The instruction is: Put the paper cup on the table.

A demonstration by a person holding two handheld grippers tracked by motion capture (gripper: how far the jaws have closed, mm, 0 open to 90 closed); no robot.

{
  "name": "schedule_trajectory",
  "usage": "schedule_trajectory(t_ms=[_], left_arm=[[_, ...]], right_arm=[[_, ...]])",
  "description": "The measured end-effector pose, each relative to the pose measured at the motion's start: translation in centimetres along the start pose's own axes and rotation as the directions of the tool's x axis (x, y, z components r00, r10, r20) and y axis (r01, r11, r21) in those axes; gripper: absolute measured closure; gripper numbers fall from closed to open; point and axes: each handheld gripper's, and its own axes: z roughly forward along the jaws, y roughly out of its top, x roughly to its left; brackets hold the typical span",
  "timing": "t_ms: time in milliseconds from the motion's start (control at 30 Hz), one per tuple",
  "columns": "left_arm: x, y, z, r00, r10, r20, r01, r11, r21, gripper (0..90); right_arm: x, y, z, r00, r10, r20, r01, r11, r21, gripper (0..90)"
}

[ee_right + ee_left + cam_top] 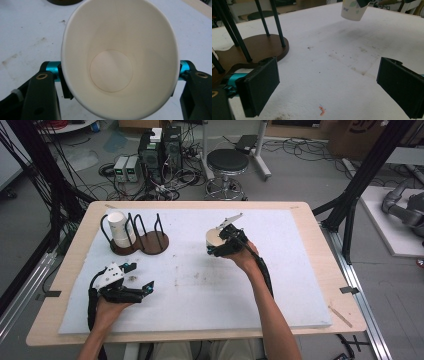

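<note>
My right gripper [223, 243] is shut on a white paper cup [215, 238], holding it a little above the middle of the white mat [200, 285]. In the right gripper view the empty cup [117, 57] faces the camera mouth first, squeezed oval between the jaws. My left gripper [141, 276] stands open over the mat's front left, nothing between its pads [260, 85]. A brown wooden rack [150, 242] with black wire hoops stands at the back left and holds another white cup [118, 227]. From the left gripper view the held cup [353, 10] hangs at the top, the rack base [257, 47] at left.
The mat lies on a wooden table [320, 250]. Beyond the far edge, on the floor, are a black stool [227, 162], computer boxes [160, 147] and tangled cables. Black frame posts [360, 180] stand at the table's right and left. A small orange scrap [322, 110] lies on the mat.
</note>
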Motion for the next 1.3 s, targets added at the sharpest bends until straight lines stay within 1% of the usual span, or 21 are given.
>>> schedule_trajectory(t_ms=[133, 167, 200, 267, 300, 400, 467, 533, 567, 667, 800, 867, 967, 1000, 1033, 1100, 1167, 1233, 1300], left_arm=[[-0.1, 0.0, 0.1, 1.0000, 0.004, -0.005, -0.004, 1.0000, 0.009, 4.4], [-0.1, 0.0, 0.1, 1.0000, 0.006, -0.005, -0.006, 0.9999, 0.010, 4.4], [-0.1, 0.0, 0.1, 1.0000, 0.005, -0.006, -0.005, 0.9999, 0.010, 4.4], [0.0, 0.0, 0.1, 1.0000, 0.001, -0.006, -0.001, 1.0000, 0.008, 4.4], [0.0, 0.0, 0.1, 1.0000, 0.001, -0.006, -0.001, 1.0000, 0.008, 4.4], [0.0, 0.0, 0.1, 1.0000, 0.001, -0.006, -0.001, 1.0000, 0.009, 4.4], [0.0, 0.0, 0.1, 1.0000, 0.001, -0.005, -0.001, 1.0000, 0.009, 4.4], [0.0, 0.0, 0.1, 1.0000, -0.003, -0.005, 0.003, 1.0000, 0.009, 4.4], [0.0, 0.0, 0.1, 1.0000, -0.003, -0.004, 0.003, 0.9999, 0.010, 4.4], [0.1, 0.0, 0.1, 1.0000, -0.009, -0.004, 0.009, 0.9999, 0.006, 4.4], [0.1, 0.0, 0.1, 0.9999, -0.012, -0.007, 0.012, 0.9999, 0.009, 4.4], [0.1, 0.0, 0.1, 0.9998, -0.013, -0.013, 0.014, 0.9999, 0.009, 4.4], [0.0, 0.0, 0.1, 0.9999, -0.013, -0.011, 0.013, 0.9999, 0.009, 4.4], [0.1, 0.0, 0.1, 0.9999, -0.012, -0.011, 0.012, 0.9999, 0.009, 4.4], [0.0, 0.0, 0.1, 0.9999, -0.013, -0.011, 0.013, 0.9999, 0.010, 4.4], [0.1, 0.0, 0.1, 0.9999, -0.013, -0.011, 0.013, 0.9999, 0.009, 4.4], [0.1, 0.0, 0.1, 0.9999, -0.013, -0.010, 0.013, 0.9999, 0.008, 4.4], [0.1, 0.0, 0.1, 0.9999, -0.013, -0.011, 0.013, 0.9999, 0.009, 4.4], [0.1, 0.0, 0.1, 0.9999, -0.013, -0.010, 0.014, 0.9999, 0.009, 4.4]], right_arm=[[0.2, 0.2, 1.1, 0.9999, -0.006, 0.009, 0.005, 0.9999, 0.013, 31.9], [0.2, 0.3, 1.4, 0.9999, -0.011, 0.007, 0.011, 0.9998, 0.017, 31.9], [0.3, 0.3, 1.7, 1.0000, -0.004, 0.005, 0.004, 0.9997, 0.024, 31.8], [0.4, 0.4, 2.1, 0.9999, -0.011, 0.004, 0.011, 0.9994, 0.032, 31.8], [0.5, 0.4, 2.3, 1.0000, -0.006, -0.001, 0.006, 0.9993, 0.037, 31.8], [0.6, 0.5, 2.8, 0.9999, -0.010, -0.007, 0.011, 0.9992, 0.039, 31.8], [0.7, 0.5, 3.2, 0.9999, -0.009, -0.012, 0.010, 0.9985, 0.053, 31.8], [0.8, 0.4, 3.7, 0.9998, -0.020, -0.004, 0.020, 0.9967, 0.078, 31.7], [0.9, 0.4, 3.9, 0.9997, -0.022, -0.001, 0.022, 0.9966, 0.080, 31.4], [0.9, 0.4, 4.1, 0.9999, -0.017, -0.001, 0.017, 0.9974, 0.070, 31.4], [0.7, 0.3, 4.1, 1.0000, 0.003, -0.009, -0.003, 0.9977, 0.068, 30.6], [0.7, 0.3, 4.2, 1.0000, 0.003, -0.008, -0.002, 0.9977, 0.068, 29.4], [0.7, 0.3, 4.3, 1.0000, -0.002, -0.002, 0.002, 0.9974, 0.072, 25.3], [0.8, 0.3, 4.4, 1.0000, -0.006, 0.004, 0.005, 0.9967, 0.081, 21.2], [0.7, 0.2, 4.5, 1.0000, 0.005, 0.005, -0.006, 0.9962, 0.087, 17.8], [0.6, 0.1, 4.7, 0.9997, 0.025, 0.002, -0.025, 0.9953, 0.093, 14.5], [0.6, 0.0, 4.7, 0.9996, 0.027, 0.005, -0.027, 0.9956, 0.090, 14.2], [0.6, 0.1, 4.5, 0.9997, 0.023, -0.002, -0.023, 0.9962, 0.084, 14.2], [0.7, 0.1, 4.5, 0.9996, 0.027, -0.002, -0.027, 0.9957, 0.088, 14.2]])
